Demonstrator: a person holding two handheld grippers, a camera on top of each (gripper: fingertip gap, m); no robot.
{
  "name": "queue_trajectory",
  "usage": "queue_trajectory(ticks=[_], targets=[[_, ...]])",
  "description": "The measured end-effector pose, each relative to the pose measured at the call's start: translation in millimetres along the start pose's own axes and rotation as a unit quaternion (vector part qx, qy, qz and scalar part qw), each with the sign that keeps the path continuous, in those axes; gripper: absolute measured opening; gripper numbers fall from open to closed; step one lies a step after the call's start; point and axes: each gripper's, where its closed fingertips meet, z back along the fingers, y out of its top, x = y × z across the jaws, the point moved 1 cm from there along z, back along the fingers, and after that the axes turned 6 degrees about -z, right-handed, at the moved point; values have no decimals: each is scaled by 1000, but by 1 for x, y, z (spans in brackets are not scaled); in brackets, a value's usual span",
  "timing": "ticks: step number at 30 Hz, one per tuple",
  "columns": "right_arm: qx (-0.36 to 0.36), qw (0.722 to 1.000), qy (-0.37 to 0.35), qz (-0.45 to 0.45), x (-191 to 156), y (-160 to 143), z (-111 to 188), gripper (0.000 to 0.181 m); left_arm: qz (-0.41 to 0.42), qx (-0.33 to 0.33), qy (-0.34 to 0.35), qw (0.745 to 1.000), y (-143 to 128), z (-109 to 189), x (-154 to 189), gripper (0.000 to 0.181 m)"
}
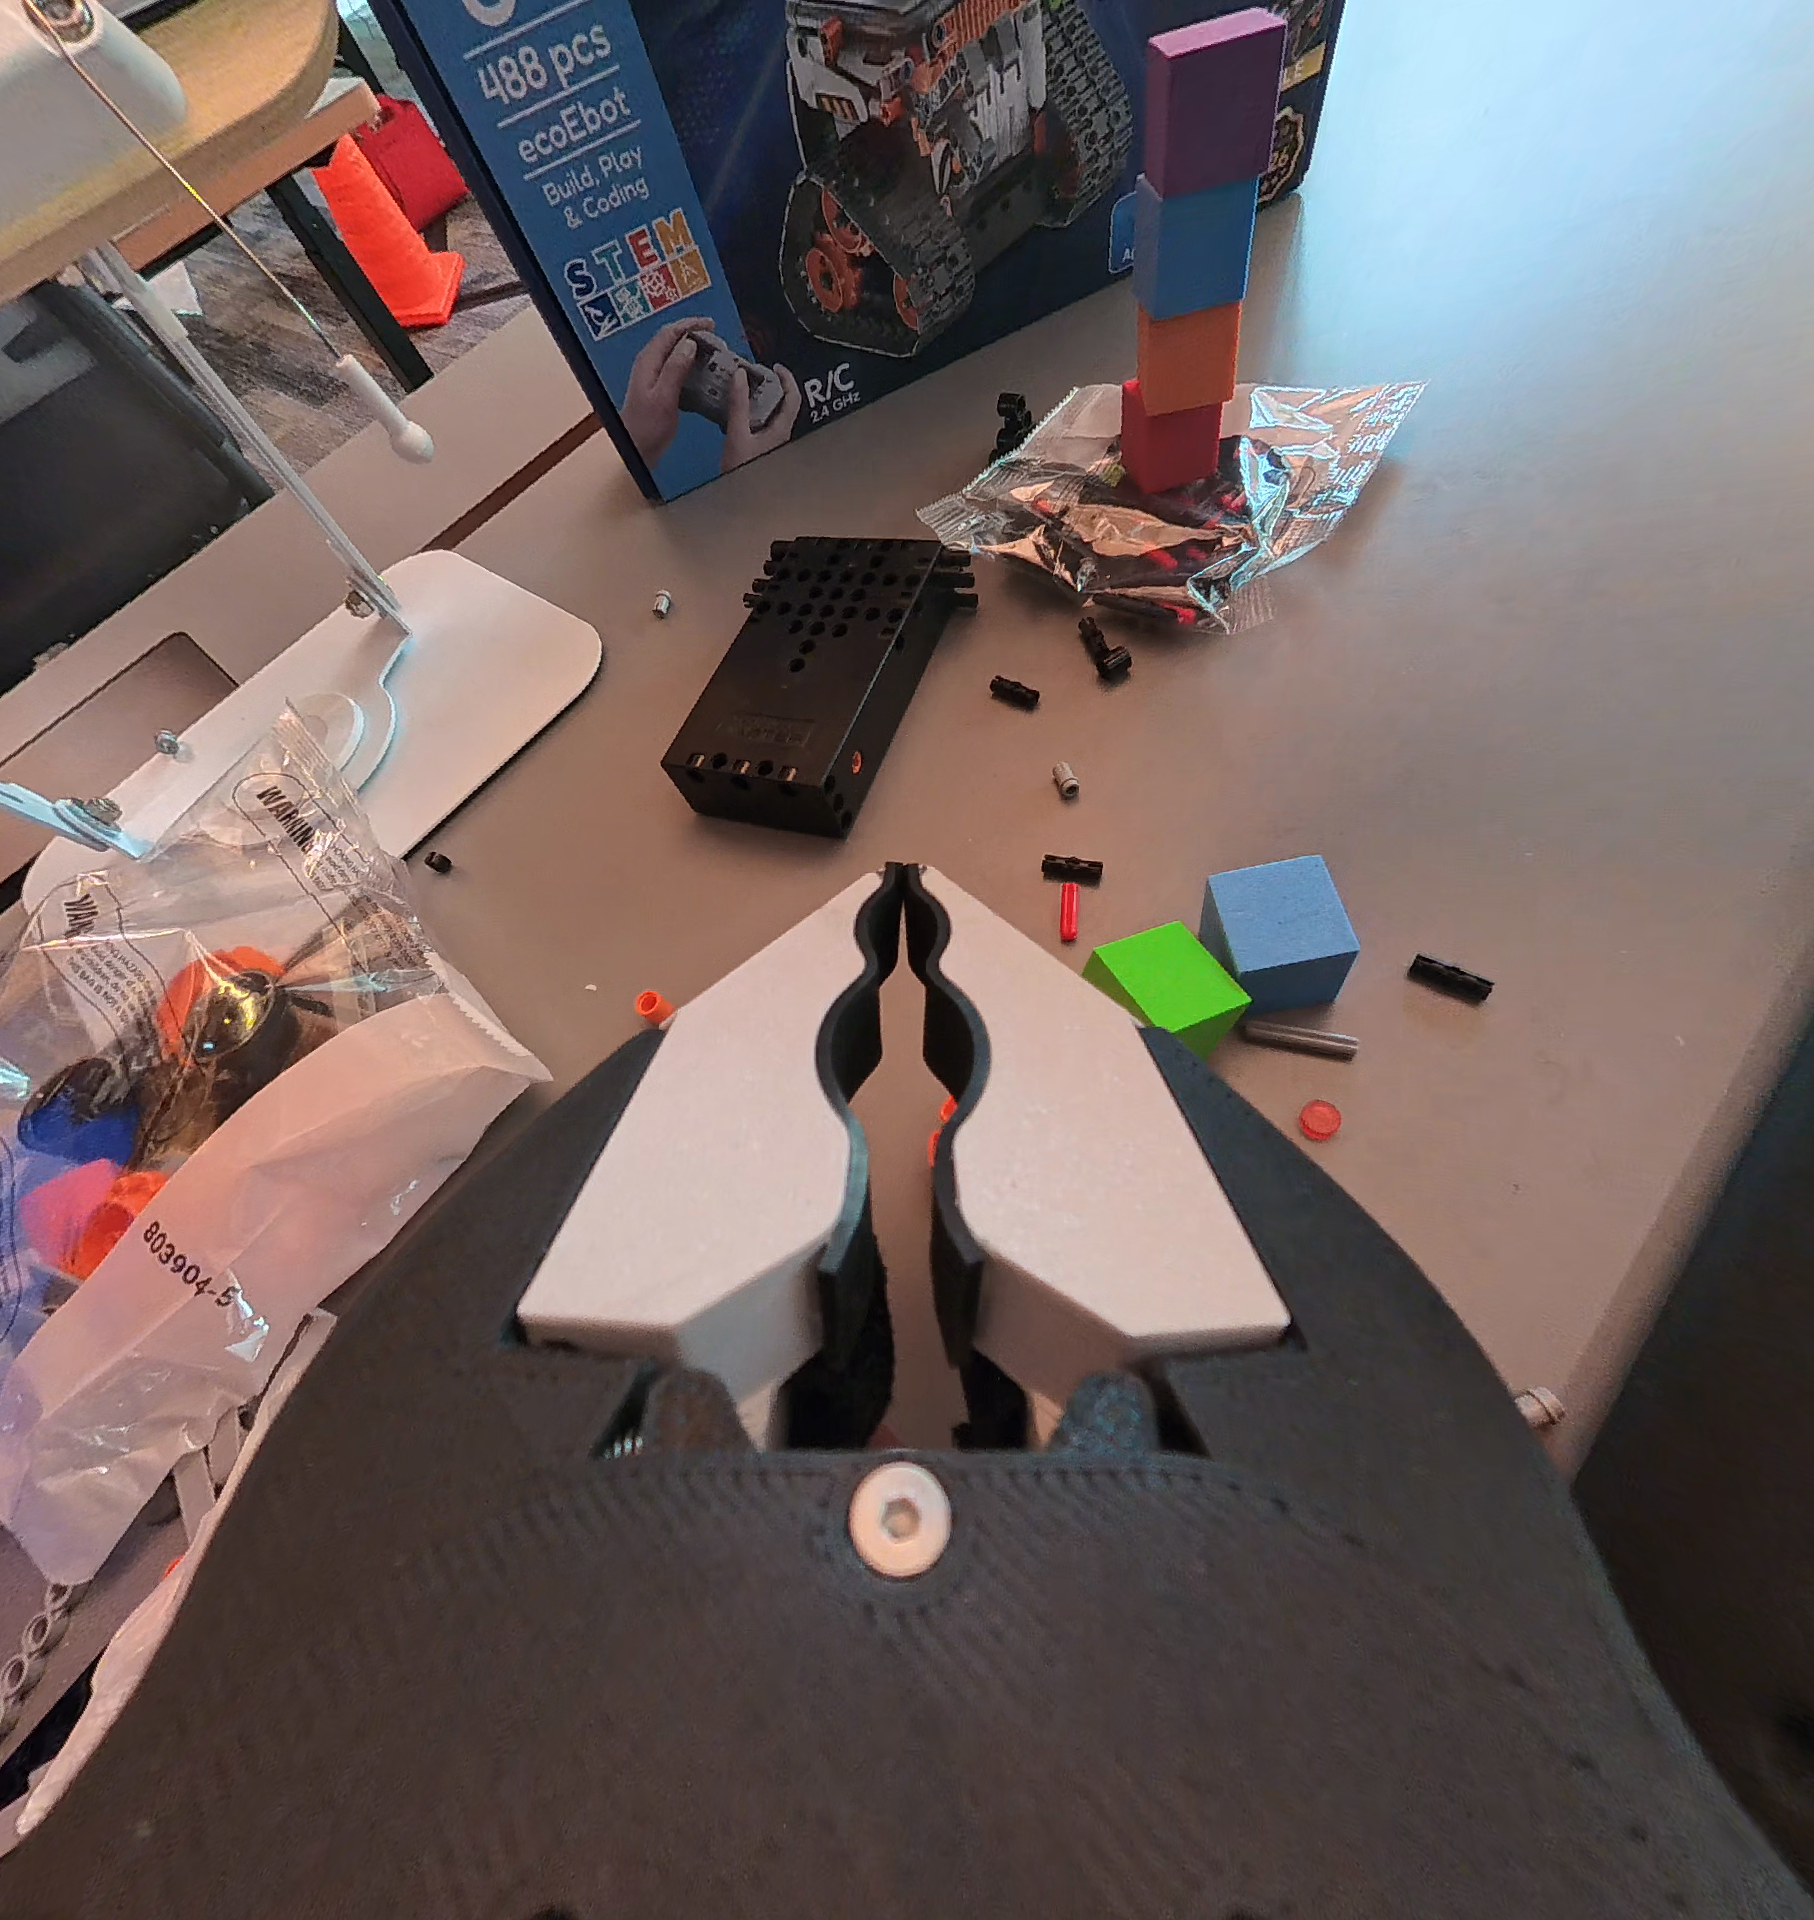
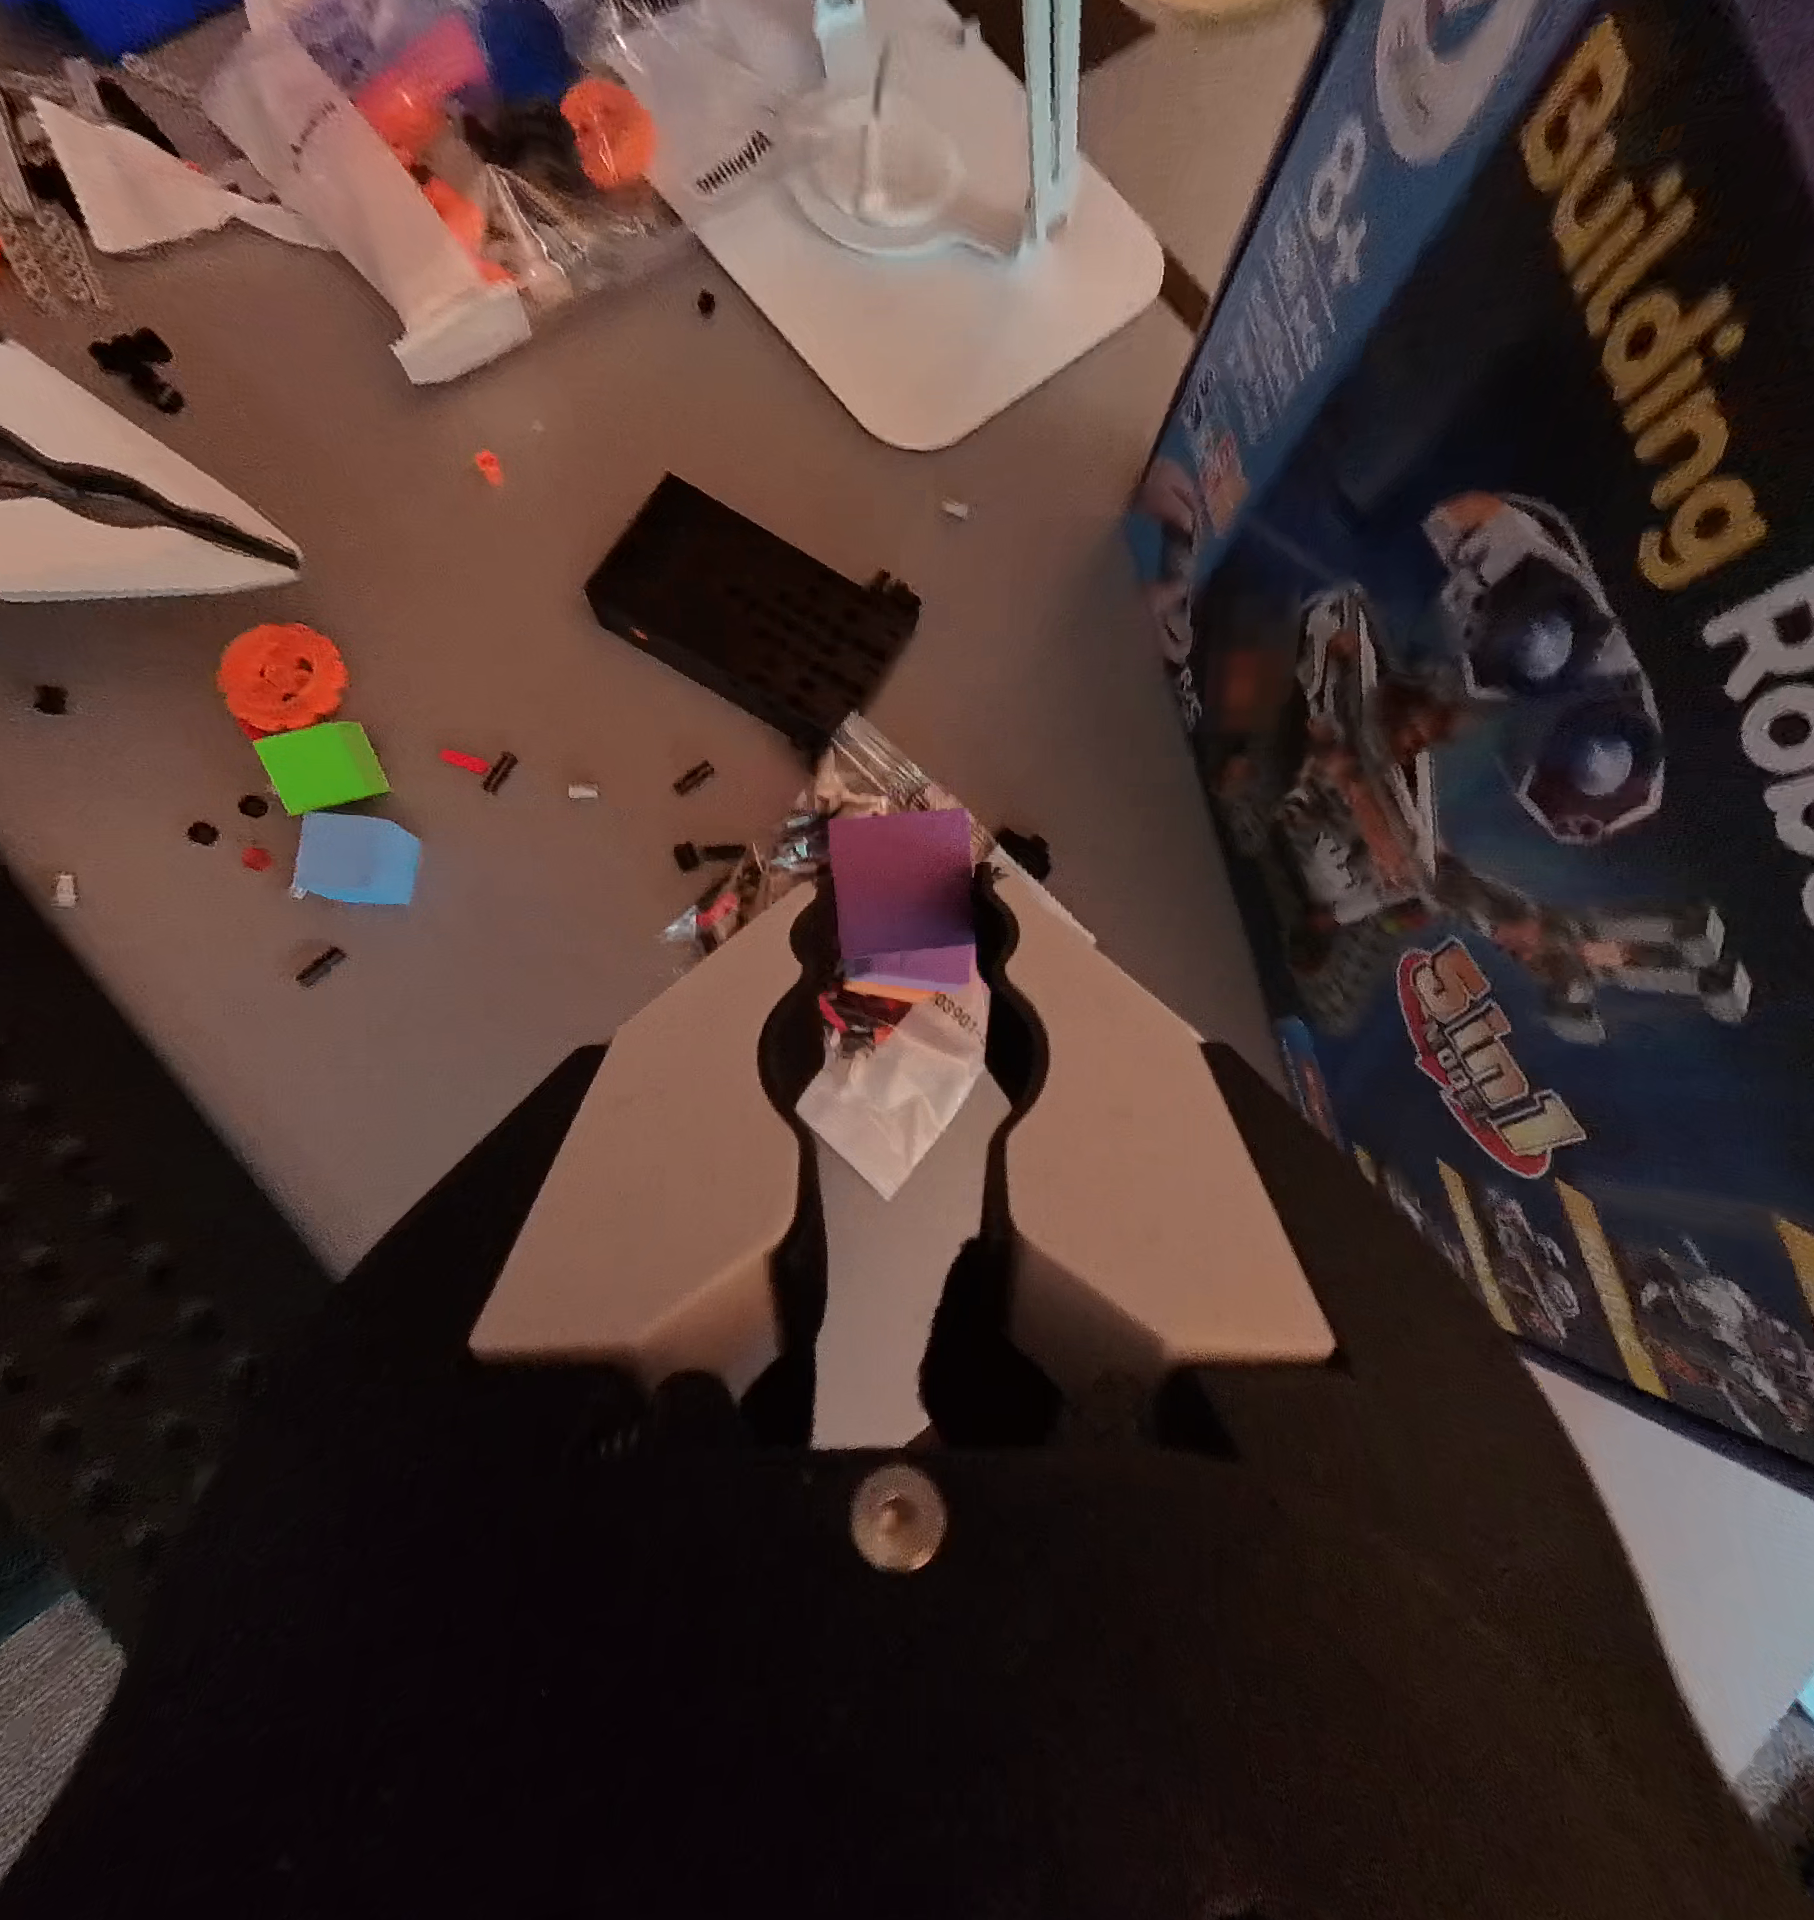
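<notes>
The left gripper (image 1: 903, 875) is empty, its jaws pressed together above the grey table (image 1: 1505, 727). Nearest it, at 3 o'clock, lie a small black pin (image 1: 1071, 868) and a red pin (image 1: 1068, 912). Further toward 4 o'clock, a green cube (image 1: 1168, 982) touches a blue cube (image 1: 1279, 930). The right gripper (image 2: 892, 894) looks down with its jaws apart. Between them shows the purple block (image 2: 903, 894) that tops a tower (image 1: 1189, 281) of red, orange, blue and purple blocks standing on a crinkled clear bag (image 1: 1298, 468).
</notes>
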Motion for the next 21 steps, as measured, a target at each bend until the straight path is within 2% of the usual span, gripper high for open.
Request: queue_trajectory(ticks=[4,13,21], targets=[[-24,999,17,-21,13,-10,-5,25,-1,0,-2,1000,0,0,1,0],[-32,998,51,-32,8,-20,-24,26,-2,-1,-5,1000,0,-1,2,0],[-4,999,33,-23,9,-11,-14,39,-2,-2,-4,1000,0,-2,2,0]])
